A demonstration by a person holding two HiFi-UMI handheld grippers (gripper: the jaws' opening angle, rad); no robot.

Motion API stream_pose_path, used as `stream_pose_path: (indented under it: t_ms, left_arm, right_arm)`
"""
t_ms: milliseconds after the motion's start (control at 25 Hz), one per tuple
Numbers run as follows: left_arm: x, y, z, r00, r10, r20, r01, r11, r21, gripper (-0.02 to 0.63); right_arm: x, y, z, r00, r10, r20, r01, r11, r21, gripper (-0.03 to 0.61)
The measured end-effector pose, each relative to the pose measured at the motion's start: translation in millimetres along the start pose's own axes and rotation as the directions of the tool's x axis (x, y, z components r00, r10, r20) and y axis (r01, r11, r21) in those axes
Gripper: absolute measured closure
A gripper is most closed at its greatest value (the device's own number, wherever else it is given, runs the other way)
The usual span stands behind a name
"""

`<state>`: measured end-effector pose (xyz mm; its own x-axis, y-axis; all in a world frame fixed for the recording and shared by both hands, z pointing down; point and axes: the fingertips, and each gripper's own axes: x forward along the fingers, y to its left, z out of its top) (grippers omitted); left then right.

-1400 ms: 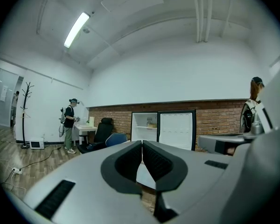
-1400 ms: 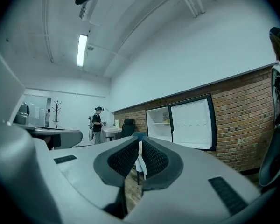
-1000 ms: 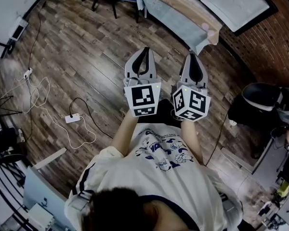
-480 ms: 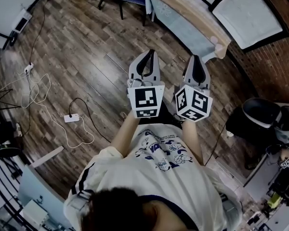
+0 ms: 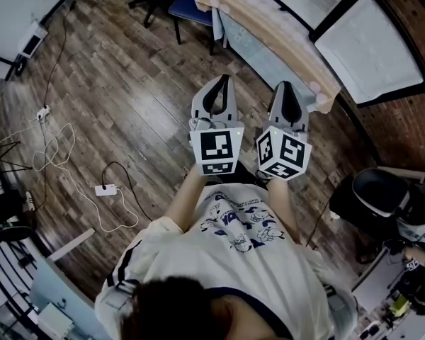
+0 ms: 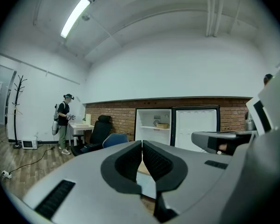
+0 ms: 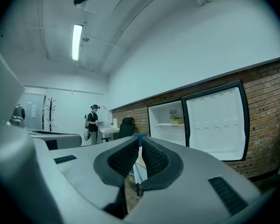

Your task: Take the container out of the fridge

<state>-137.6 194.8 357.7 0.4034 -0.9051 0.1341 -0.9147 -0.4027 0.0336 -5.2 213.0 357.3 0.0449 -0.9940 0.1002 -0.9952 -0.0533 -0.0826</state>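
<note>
Fridge (image 6: 147, 136) stands open against a brick wall (image 6: 116, 118), its door (image 6: 196, 127) swung to the right. The container (image 6: 162, 125) sits on a shelf inside. The left gripper (image 5: 221, 78) and the right gripper (image 5: 287, 85) are side by side over a wooden floor (image 5: 127, 98), well apart from the fridge, each with jaws closed together on nothing.

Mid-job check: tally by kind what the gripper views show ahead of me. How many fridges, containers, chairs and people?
Fridge, door open: 1
Container on its shelf: 1
Chairs, a black office chair and a blue chair: 2
Person by the far wall: 1
Total: 5
</note>
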Motion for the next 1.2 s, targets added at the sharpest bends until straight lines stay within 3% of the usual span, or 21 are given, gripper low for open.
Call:
stream_pose_path:
  t_ms: [600, 1200]
  left_arm:
    - [176, -14, 24, 0.999, -0.035, 0.0, 0.035, 0.999, 0.009, 0.595]
    - [289, 1, 32, 0.996, -0.09, -0.015, 0.091, 0.996, 0.015, 0.595]
  right_arm:
    - [154, -72, 21, 1.0, -0.019, 0.002, 0.019, 1.0, 0.003, 0.535]
    - [247, -107, 25, 0.995, -0.103, -0.008, 0.103, 0.994, 0.017, 0.535]
